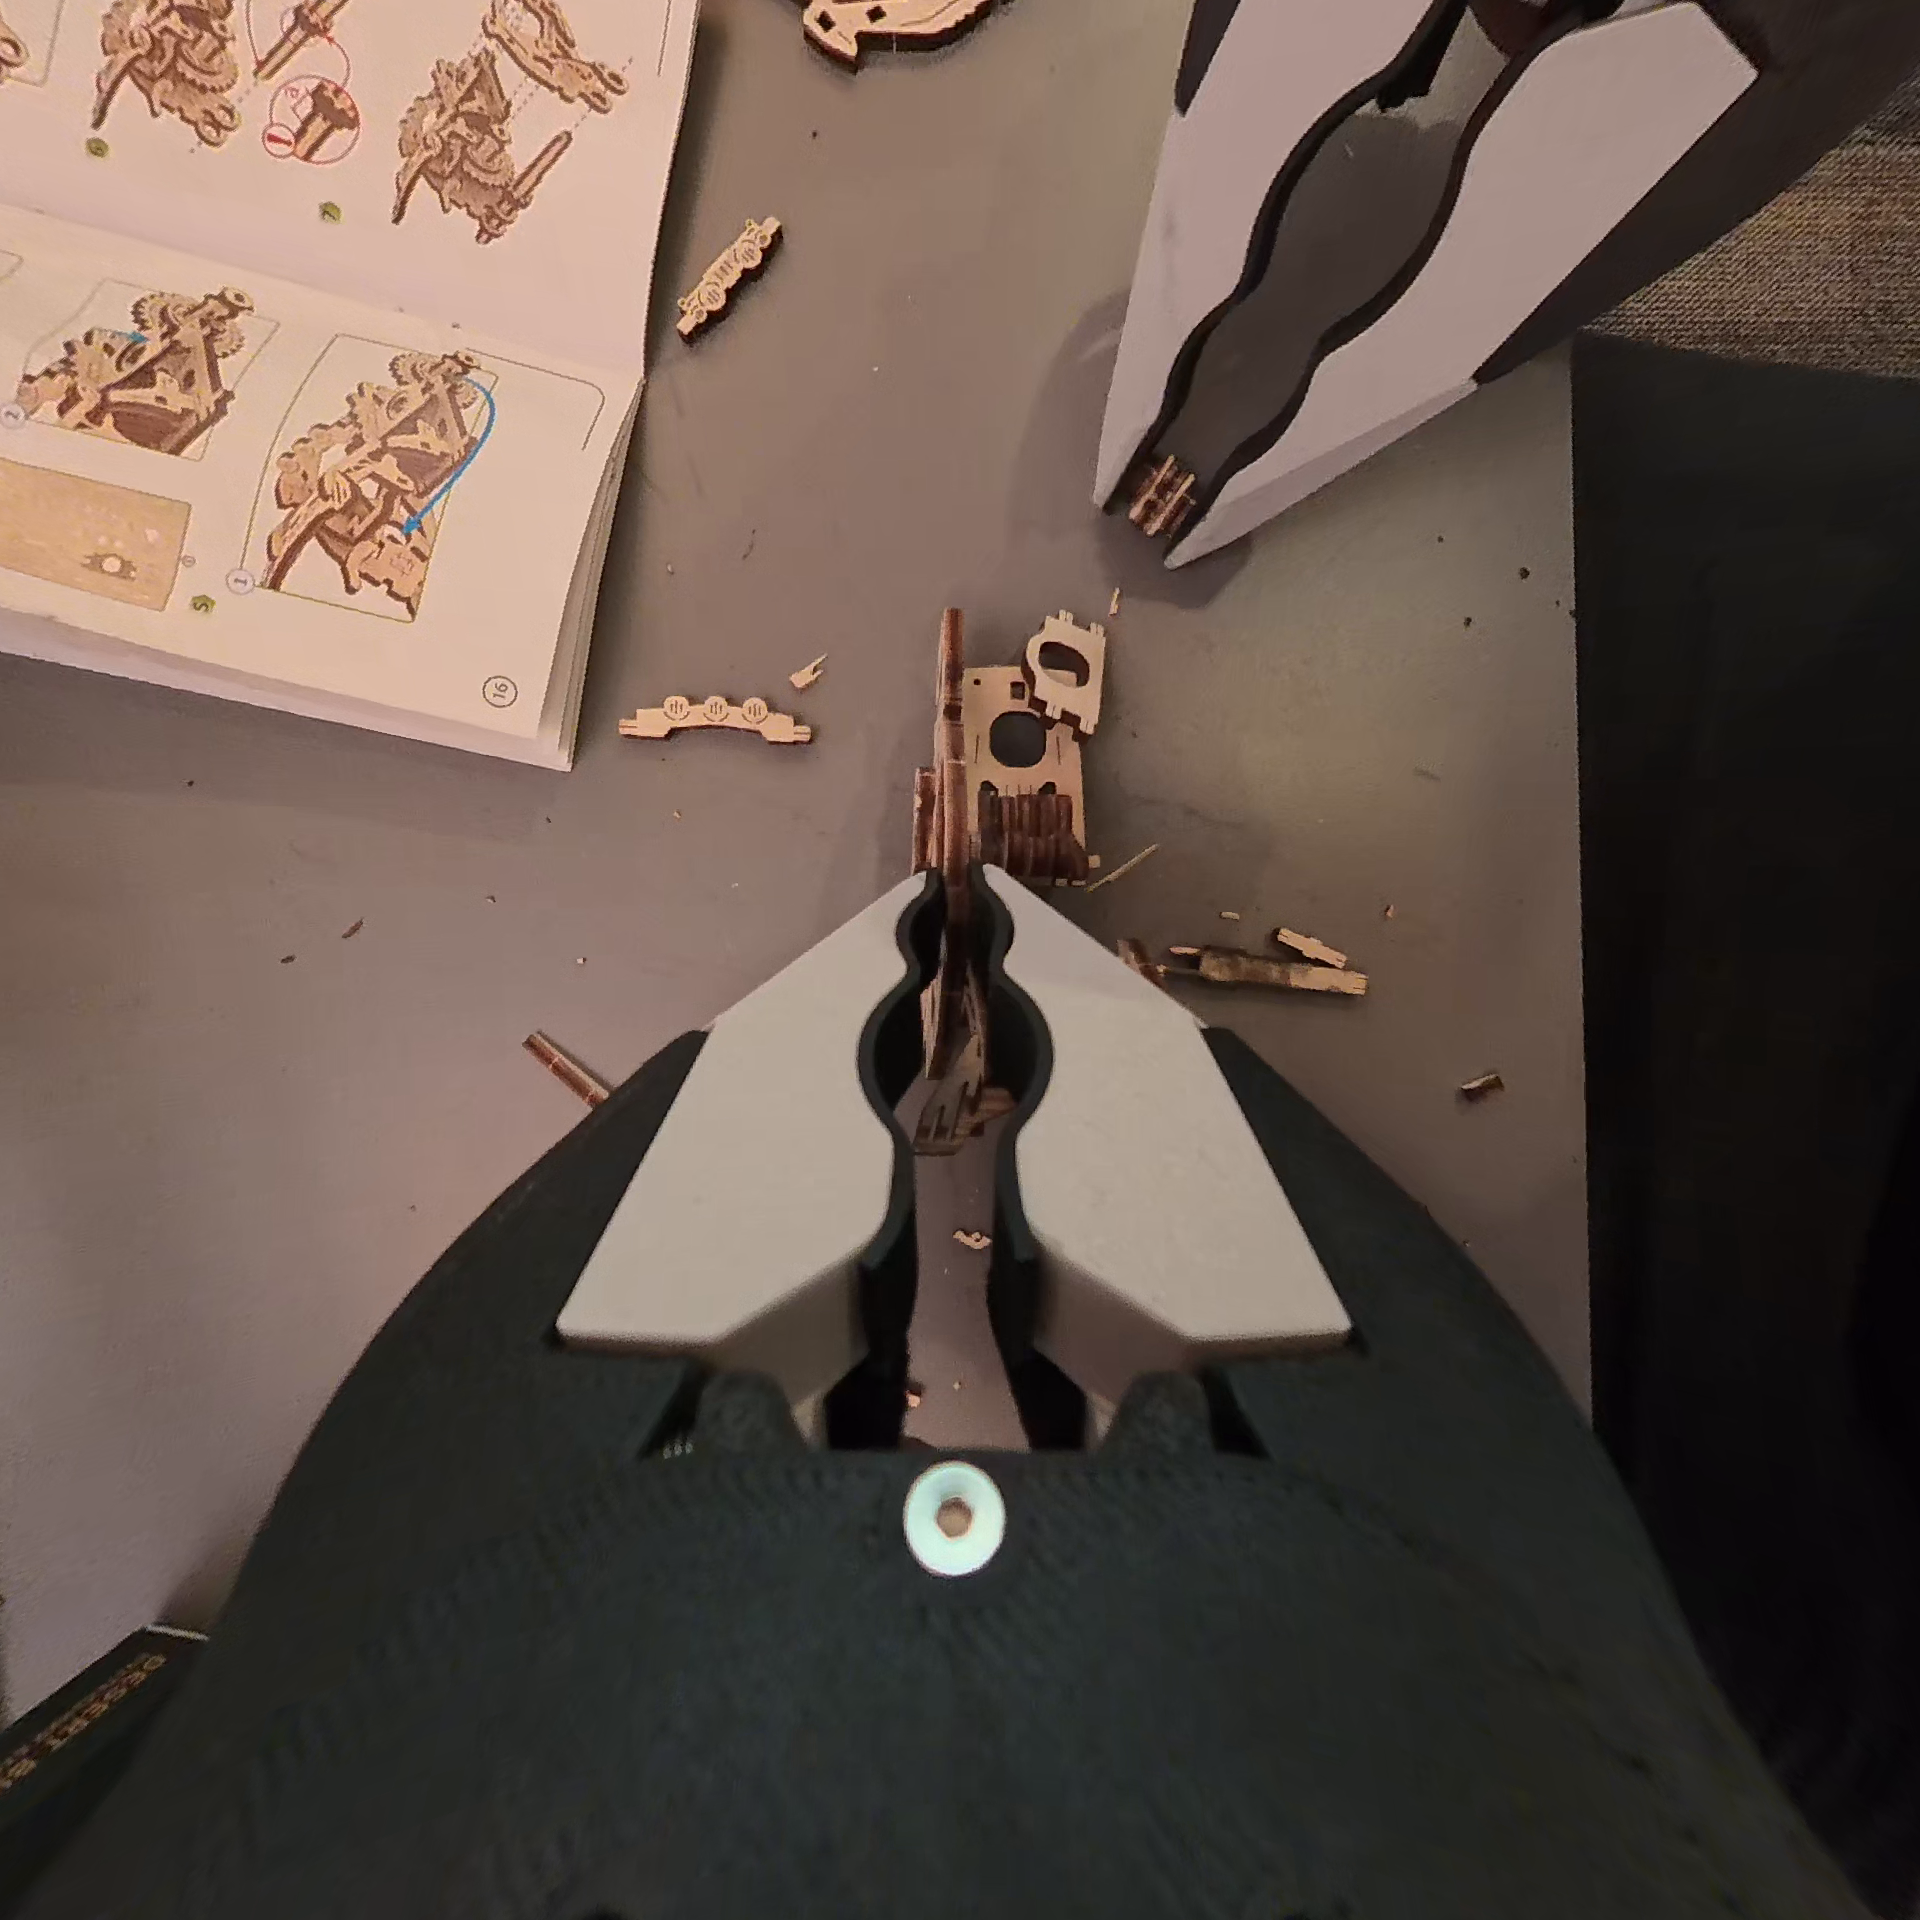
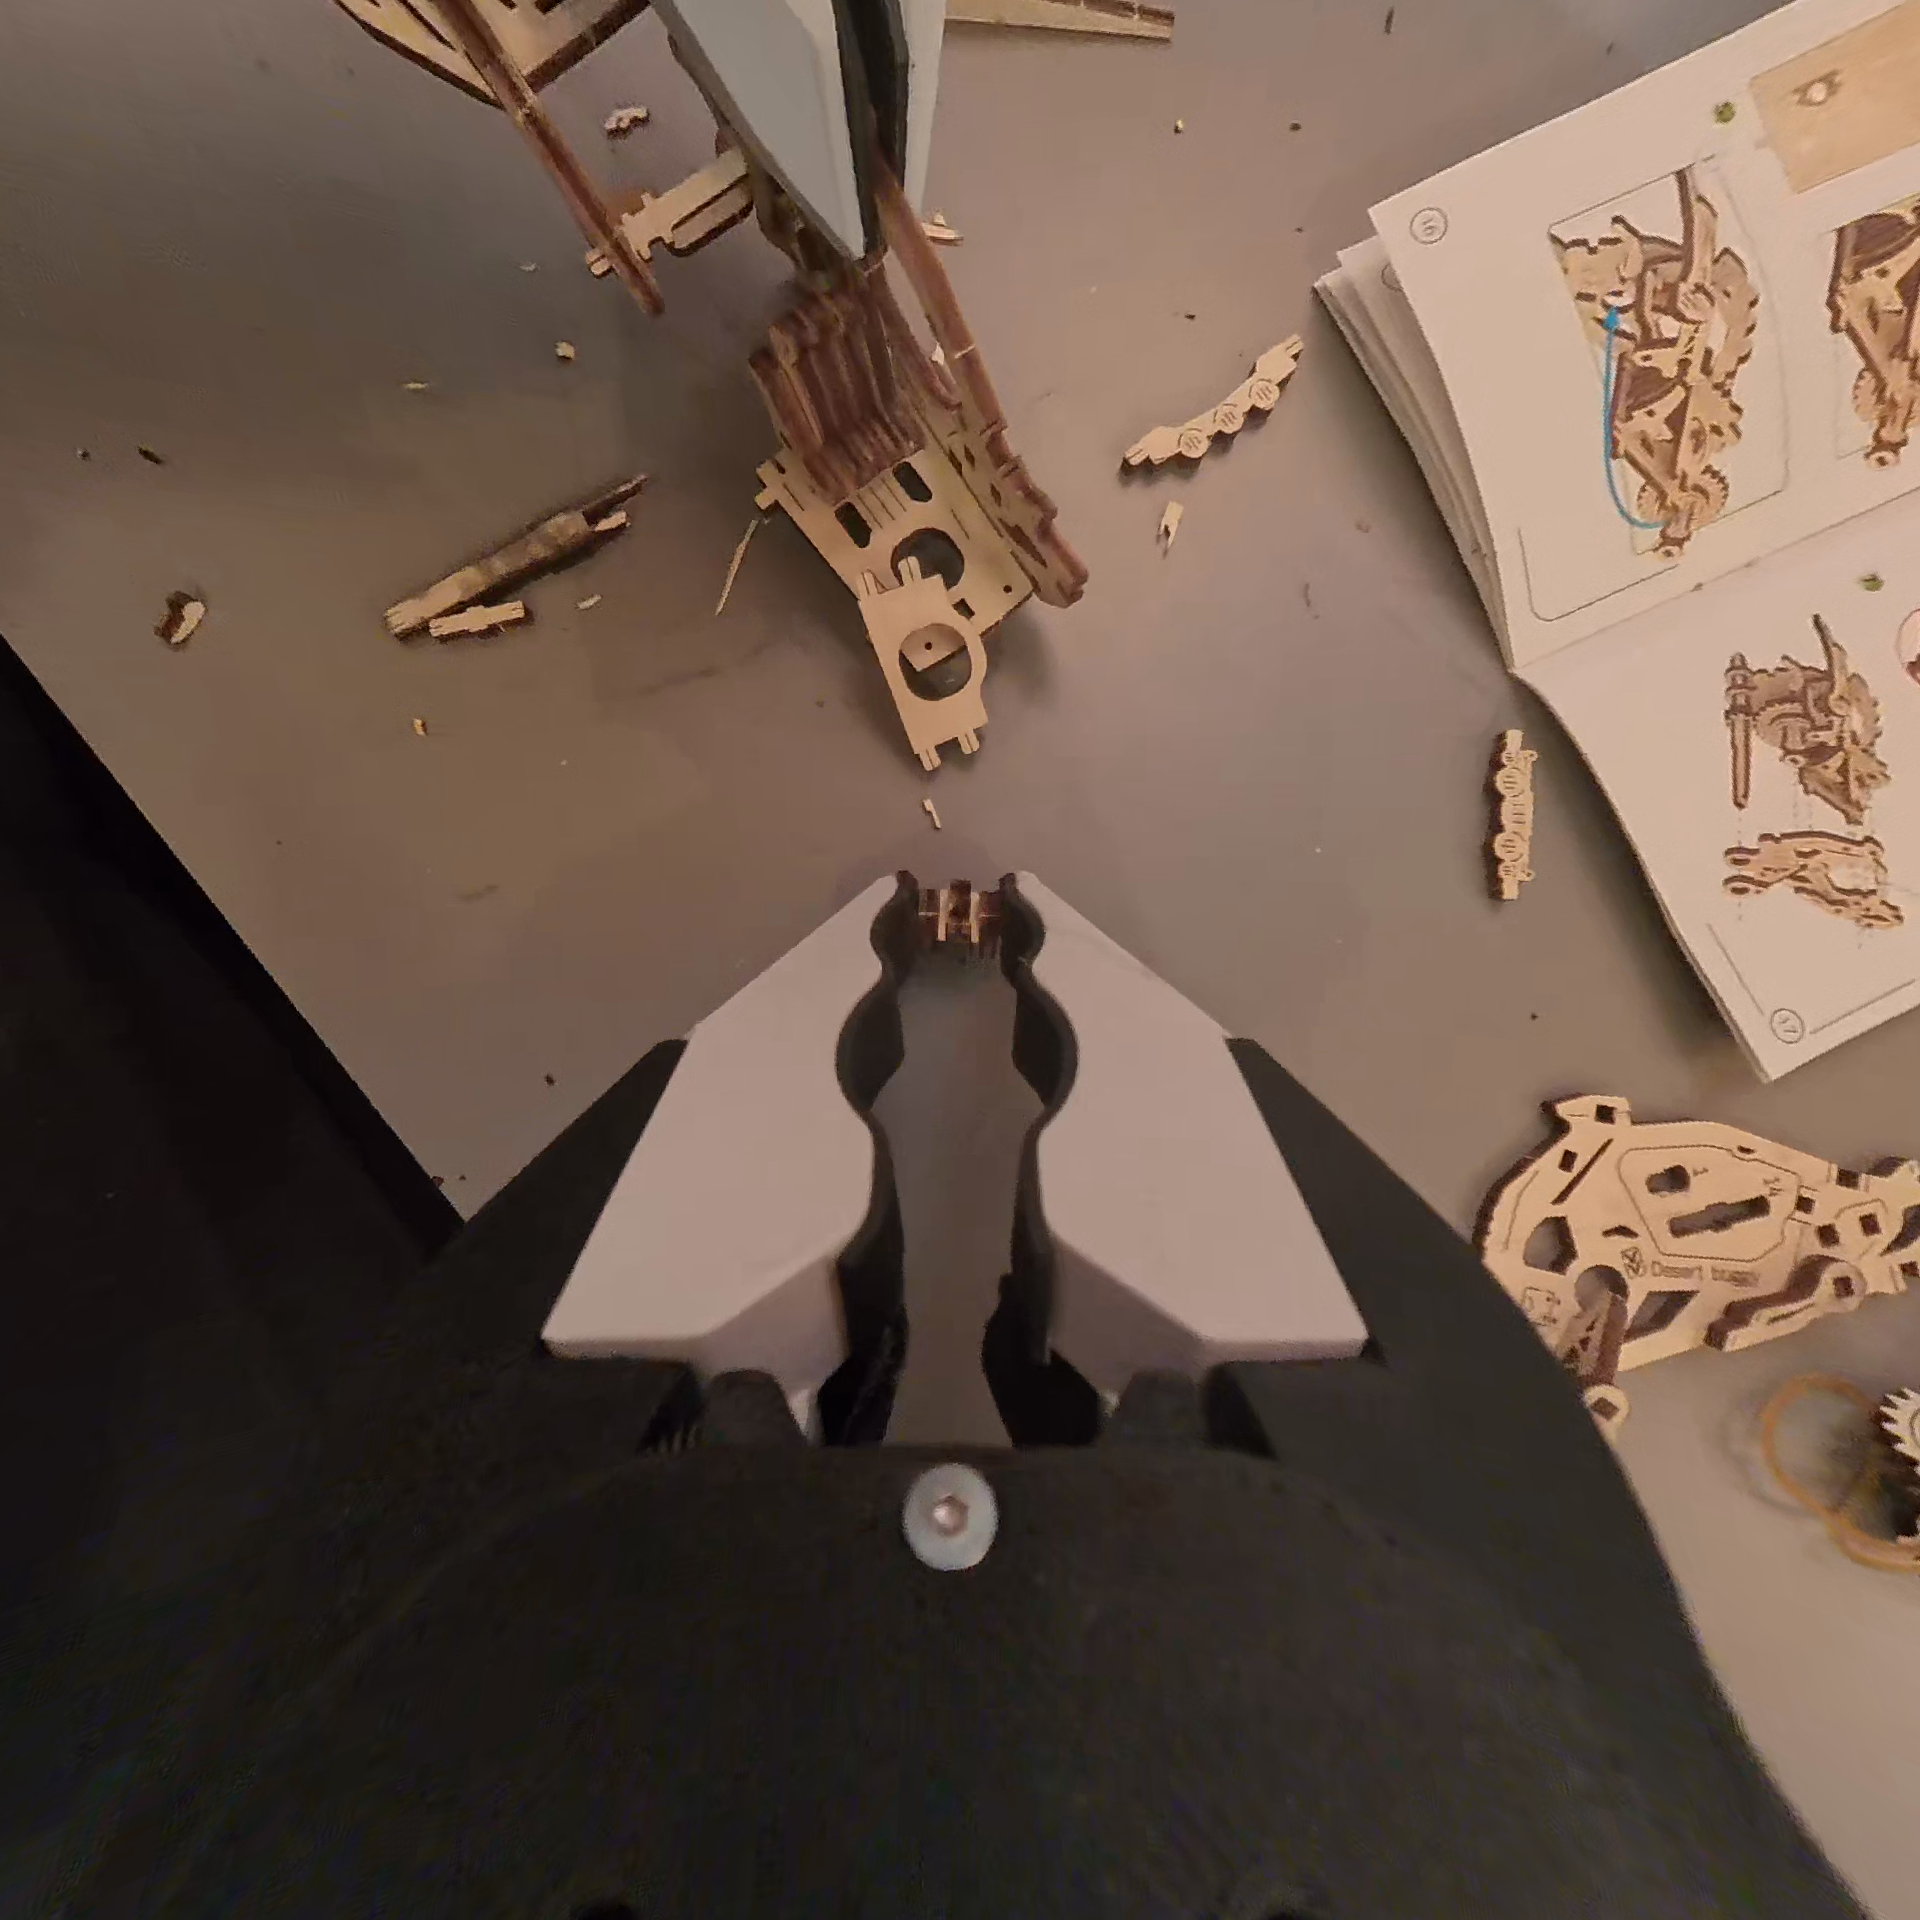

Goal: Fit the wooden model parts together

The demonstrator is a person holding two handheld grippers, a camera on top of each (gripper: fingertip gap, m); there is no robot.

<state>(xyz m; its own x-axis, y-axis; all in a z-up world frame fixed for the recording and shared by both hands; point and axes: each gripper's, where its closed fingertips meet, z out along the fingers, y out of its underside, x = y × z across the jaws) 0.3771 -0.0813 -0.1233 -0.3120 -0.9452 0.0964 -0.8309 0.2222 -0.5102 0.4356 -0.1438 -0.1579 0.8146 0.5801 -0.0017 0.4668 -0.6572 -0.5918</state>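
Right wrist view: right gripper [image 2: 956,906] pinches a small slotted block [image 2: 954,914] at its tips, hovering near the model's tabbed plate [image 2: 932,665].
Left gripper [image 1: 958,896] is clamped on the half-built model [image 1: 1013,774], centre of the table [image 1: 312,935]. Risks: block twists in the tip-only pinch; thin tabs snap if pushed in misaligned; model pivots in the left jaws under load.
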